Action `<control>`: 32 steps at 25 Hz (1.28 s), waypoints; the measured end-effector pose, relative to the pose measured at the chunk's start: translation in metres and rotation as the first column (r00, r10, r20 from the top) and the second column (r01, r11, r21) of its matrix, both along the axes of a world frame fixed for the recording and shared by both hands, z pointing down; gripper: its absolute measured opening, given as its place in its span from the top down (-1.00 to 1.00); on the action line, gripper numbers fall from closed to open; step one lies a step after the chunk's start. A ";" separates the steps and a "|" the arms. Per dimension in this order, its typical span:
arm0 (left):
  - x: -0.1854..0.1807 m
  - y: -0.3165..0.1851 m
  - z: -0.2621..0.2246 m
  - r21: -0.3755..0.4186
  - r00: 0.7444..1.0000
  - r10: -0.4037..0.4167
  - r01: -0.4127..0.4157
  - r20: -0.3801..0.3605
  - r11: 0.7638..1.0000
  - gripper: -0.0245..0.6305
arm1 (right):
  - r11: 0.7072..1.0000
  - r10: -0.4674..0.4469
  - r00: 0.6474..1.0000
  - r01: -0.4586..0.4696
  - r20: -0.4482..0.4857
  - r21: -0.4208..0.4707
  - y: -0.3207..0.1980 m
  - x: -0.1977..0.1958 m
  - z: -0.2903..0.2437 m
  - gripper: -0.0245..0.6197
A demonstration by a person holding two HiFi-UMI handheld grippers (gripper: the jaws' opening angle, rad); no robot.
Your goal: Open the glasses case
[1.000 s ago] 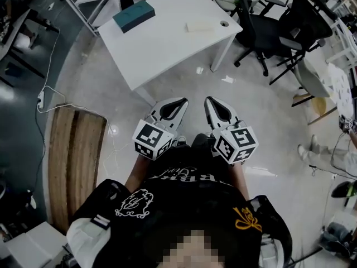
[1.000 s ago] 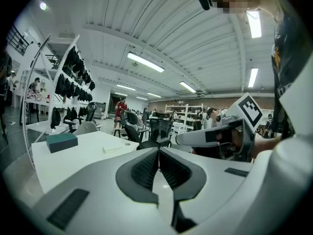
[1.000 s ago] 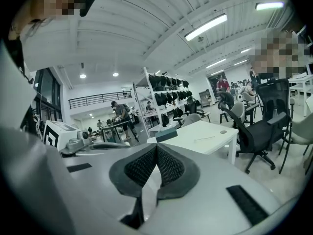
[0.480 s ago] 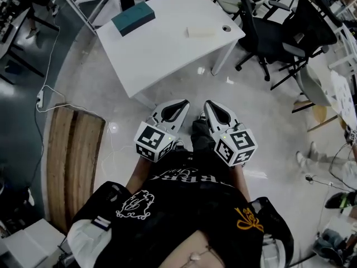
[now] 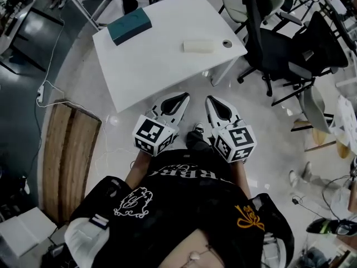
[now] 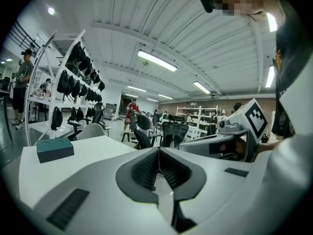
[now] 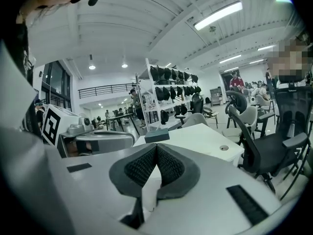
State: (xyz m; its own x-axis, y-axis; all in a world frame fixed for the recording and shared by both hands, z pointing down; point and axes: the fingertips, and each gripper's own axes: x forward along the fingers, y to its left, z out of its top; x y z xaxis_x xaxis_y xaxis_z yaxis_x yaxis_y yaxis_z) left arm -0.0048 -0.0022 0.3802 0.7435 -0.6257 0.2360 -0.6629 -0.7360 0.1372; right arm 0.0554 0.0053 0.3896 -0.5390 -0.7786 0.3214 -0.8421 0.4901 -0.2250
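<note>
A white table (image 5: 150, 60) stands ahead of me. A teal rectangular case (image 5: 129, 25) lies near its far left corner, and a pale cream oblong case (image 5: 198, 46) lies toward its right side. My left gripper (image 5: 179, 99) and right gripper (image 5: 215, 102) are held side by side over the floor, just short of the table's near edge. Both are shut with nothing between the jaws. The left gripper view shows the teal case (image 6: 55, 150) far to the left of its shut jaws (image 6: 157, 153). In the right gripper view the teal case (image 7: 157, 136) sits beyond the jaws (image 7: 156, 148).
Black office chairs (image 5: 279, 43) crowd the table's right side. A wooden board (image 5: 70, 155) lies on the floor at left, with a cable and power strip (image 5: 42, 94) near it. A cable hole (image 5: 226, 43) marks the table's right corner. Racks of dark bags (image 6: 78, 82) stand behind.
The table has drawn nearer as both grippers moved forward together toward it. Both stay shut and empty.
</note>
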 end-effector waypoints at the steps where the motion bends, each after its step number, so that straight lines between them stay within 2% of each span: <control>1: 0.010 -0.011 -0.003 0.005 1.000 -0.008 0.008 0.000 1.000 0.85 | 1.000 -0.007 1.000 0.007 0.004 0.003 -0.012 0.009 -0.002 0.88; 3: 0.028 -0.029 -0.007 0.009 1.000 -0.023 0.023 -0.011 1.000 0.85 | 1.000 -0.021 1.000 0.021 0.014 0.007 -0.033 0.026 -0.004 0.88; 6: 0.048 -0.050 -0.008 0.014 0.999 -0.046 0.046 0.013 0.999 0.85 | 0.999 -0.050 0.999 0.049 0.019 0.011 -0.059 0.045 -0.003 0.88; 15: 0.070 -0.090 -0.001 0.021 0.988 -0.144 0.143 0.047 0.989 0.85 | 0.995 -0.099 0.994 0.099 0.041 0.002 -0.098 0.082 0.011 0.88; 23: 0.075 -0.098 0.010 -0.013 0.981 -0.184 0.185 0.067 0.983 0.85 | 0.993 -0.119 0.992 0.120 0.045 -0.019 -0.109 0.093 0.024 0.88; 32: 0.066 -0.134 0.026 -0.013 0.972 -0.212 0.214 0.106 0.977 0.85 | 0.992 -0.120 0.991 0.121 -0.063 0.017 -0.145 0.094 0.037 0.88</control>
State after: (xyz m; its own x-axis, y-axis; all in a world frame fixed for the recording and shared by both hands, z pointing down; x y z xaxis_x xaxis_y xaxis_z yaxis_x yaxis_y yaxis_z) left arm 0.0609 -0.1357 0.4067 0.5646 -0.7602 0.3215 -0.8155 -0.5739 0.0751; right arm 0.1492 -0.1393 0.4263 -0.6091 -0.7160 0.3412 -0.7885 0.5930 -0.1633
